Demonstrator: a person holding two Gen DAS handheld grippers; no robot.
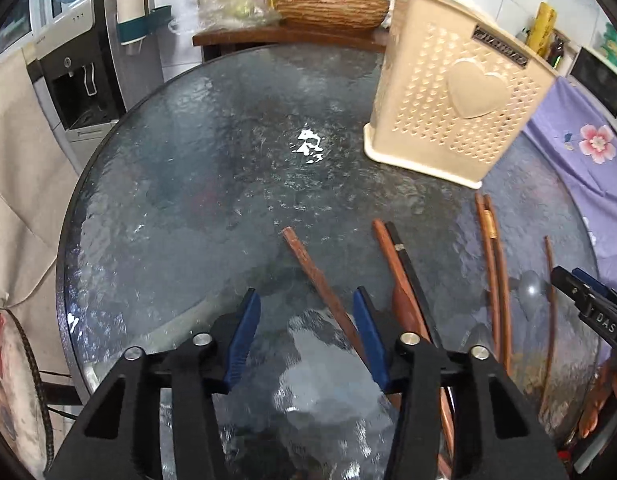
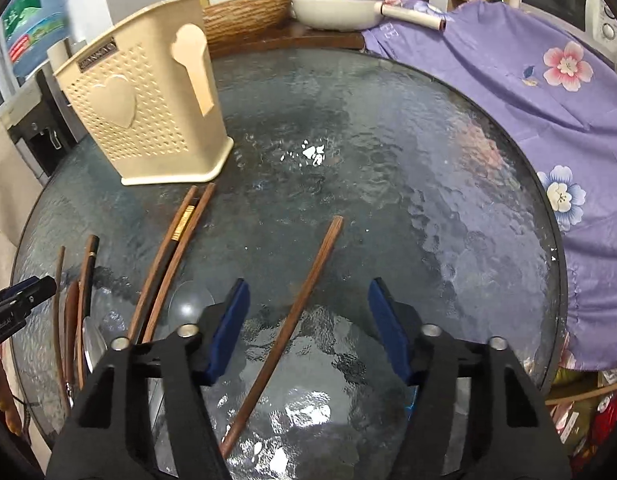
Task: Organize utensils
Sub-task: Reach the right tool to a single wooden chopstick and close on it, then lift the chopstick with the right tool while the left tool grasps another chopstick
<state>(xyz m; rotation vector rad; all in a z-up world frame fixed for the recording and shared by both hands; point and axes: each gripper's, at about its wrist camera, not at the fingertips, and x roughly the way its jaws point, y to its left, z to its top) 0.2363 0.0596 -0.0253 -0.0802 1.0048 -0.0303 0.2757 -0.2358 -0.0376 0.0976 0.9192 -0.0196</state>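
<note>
Several wooden chopsticks lie on the round glass table. In the left wrist view my left gripper hangs open over the glass. One brown chopstick runs diagonally from between its fingers to under the right pad, untouched. Further right lie a brown and black pair, another pair and a thin single stick. In the right wrist view my right gripper is open, and a long brown chopstick lies on the table between its pads, not pinched. The beige perforated utensil holder stands upright at the back.
A metal spoon lies among the sticks at the left. My other gripper shows at each view's edge: the right gripper, the left gripper. A purple flowered cloth borders the table's right side. A water dispenser stands left, a white pan behind.
</note>
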